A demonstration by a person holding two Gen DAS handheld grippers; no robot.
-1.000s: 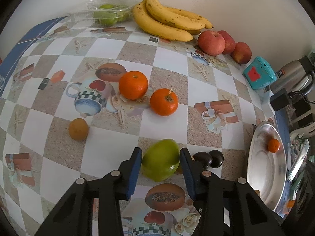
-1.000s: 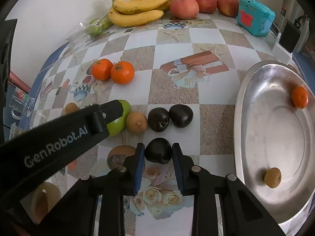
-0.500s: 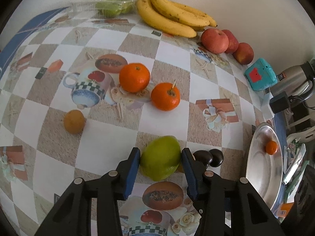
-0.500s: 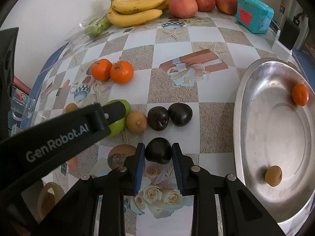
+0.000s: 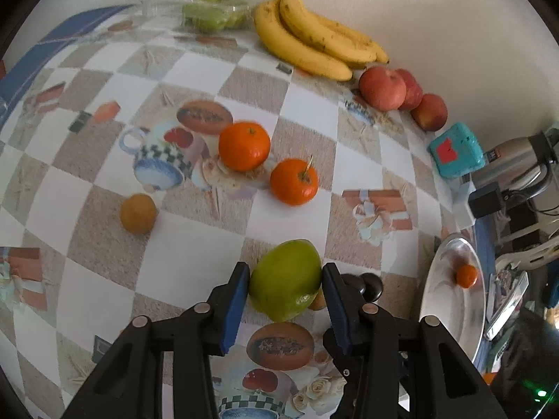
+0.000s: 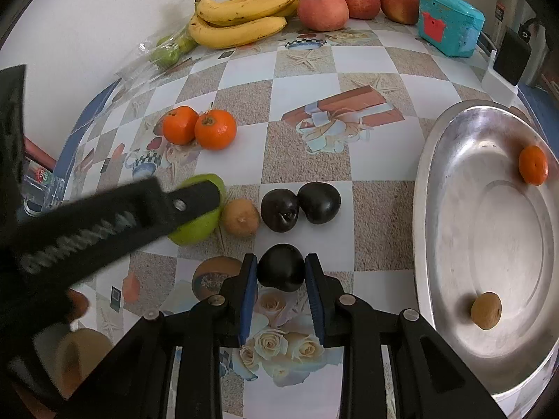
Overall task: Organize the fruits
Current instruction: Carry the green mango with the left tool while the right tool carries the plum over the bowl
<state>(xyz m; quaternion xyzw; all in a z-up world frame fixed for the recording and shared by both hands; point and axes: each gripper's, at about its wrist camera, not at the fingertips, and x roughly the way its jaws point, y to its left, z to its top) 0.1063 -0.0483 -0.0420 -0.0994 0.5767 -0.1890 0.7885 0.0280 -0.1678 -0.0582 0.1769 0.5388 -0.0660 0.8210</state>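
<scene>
Green fruit [image 5: 284,284] sits clamped in the left claw [image 5: 285,295] on the table [image 5: 195,244]; the right claw [image 6: 280,274] grips a dark plum [image 6: 280,267]. Risk: the round fruit may slip (only its sides are pinched) and knock the brown fruit [image 6: 241,217] just beside it.

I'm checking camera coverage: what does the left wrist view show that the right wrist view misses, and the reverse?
Only the left wrist view shows the left gripper head-on, its fingers pressed on the green fruit.

Only the right wrist view shows the right gripper clamping a dark fruit, and the small brown fruit in the metal tray.

Both show the bananas, the red apples and the two oranges.
</scene>
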